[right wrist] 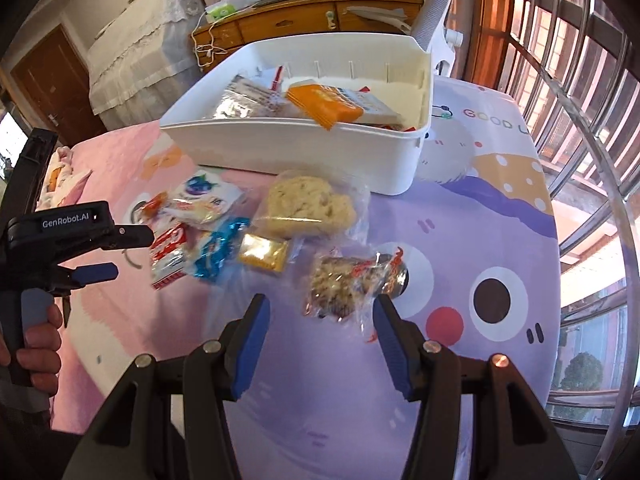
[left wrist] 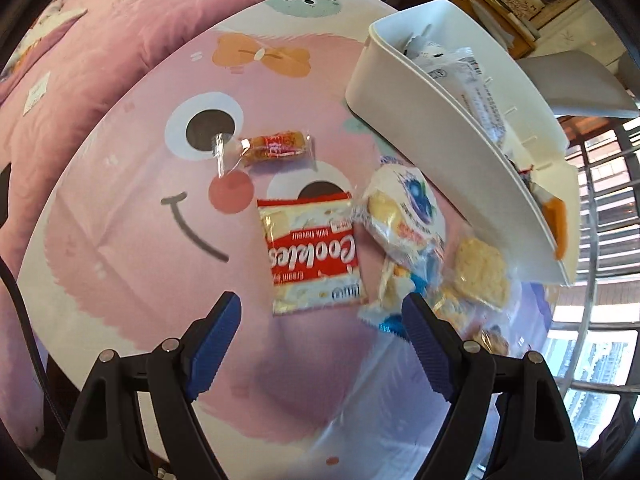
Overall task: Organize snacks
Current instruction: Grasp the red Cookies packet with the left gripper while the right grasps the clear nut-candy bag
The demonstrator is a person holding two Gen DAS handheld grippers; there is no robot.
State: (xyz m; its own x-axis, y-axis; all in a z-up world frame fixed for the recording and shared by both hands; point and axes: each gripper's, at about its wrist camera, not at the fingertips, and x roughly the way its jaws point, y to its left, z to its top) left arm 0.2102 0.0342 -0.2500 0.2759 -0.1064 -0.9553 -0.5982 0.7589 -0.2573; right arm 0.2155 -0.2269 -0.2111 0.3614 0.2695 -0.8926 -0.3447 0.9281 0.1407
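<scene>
On the cartoon-print table (left wrist: 132,208), loose snacks such as a Cookies packet (left wrist: 314,254) are spread beside the white bin (right wrist: 288,148); left gripper (left wrist: 320,320) and right gripper (right wrist: 320,322) are held apart, empty.

1. A cartoon-printed cover (right wrist: 460,360) is spread over the desk.
2. A pink quilt (left wrist: 100,60) is seen beside it.
3. A wooden dresser (right wrist: 304,20) is placed behind.
4. A barred window (right wrist: 560,60) is seen at right.

Cartoon-print table cover (right wrist: 500,216) carries a white bin (right wrist: 280,148), a Cookies packet (left wrist: 314,252), a wrapped orange candy (left wrist: 276,146) and clear-wrapped pastries (right wrist: 310,204).
</scene>
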